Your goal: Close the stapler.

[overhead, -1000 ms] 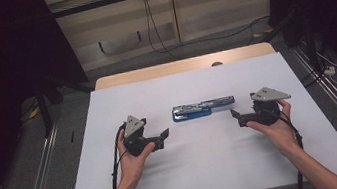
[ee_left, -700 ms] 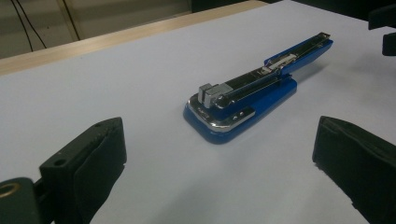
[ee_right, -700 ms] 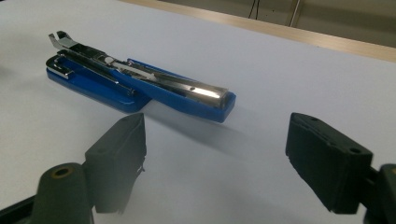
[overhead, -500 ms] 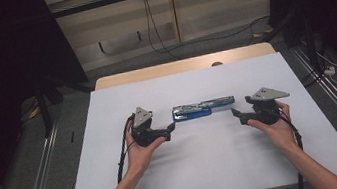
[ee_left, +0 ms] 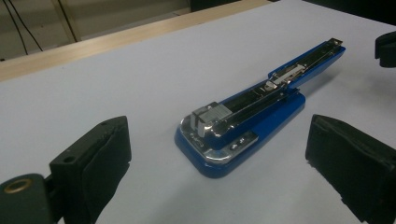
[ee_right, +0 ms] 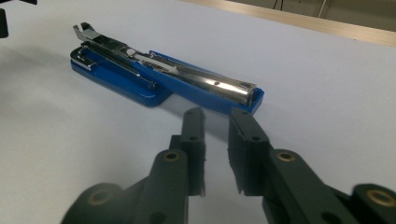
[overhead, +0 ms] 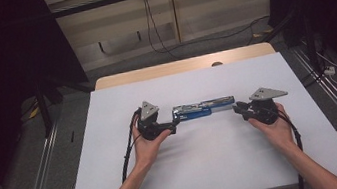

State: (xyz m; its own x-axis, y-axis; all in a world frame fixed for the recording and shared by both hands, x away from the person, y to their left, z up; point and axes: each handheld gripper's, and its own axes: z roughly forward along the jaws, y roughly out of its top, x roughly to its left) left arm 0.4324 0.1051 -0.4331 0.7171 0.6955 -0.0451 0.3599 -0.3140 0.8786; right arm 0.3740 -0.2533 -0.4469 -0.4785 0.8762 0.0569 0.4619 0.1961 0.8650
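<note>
A blue stapler (overhead: 204, 108) with chrome inner parts lies folded out flat across the middle of the white table (overhead: 218, 168). My left gripper (overhead: 174, 124) is open at the stapler's left end. In the left gripper view the wide blue base (ee_left: 247, 121) lies just ahead of the spread jaws of the left gripper (ee_left: 217, 140), apart from both. My right gripper (overhead: 239, 109) points at the stapler's right end (ee_right: 163, 79). Its jaws have just been closing. My right gripper (ee_right: 217, 115) now has only a narrow gap with nothing in it, short of the chrome tip.
A strip of wooden tabletop (overhead: 182, 66) shows beyond the white sheet's far edge. Cables trail from both grippers along the person's forearms. Dark floor, rails and loose cables surround the table.
The left gripper has slid right, up to the stapler's left end. The right gripper has stayed put while its jaws narrowed. The stapler has not moved.
</note>
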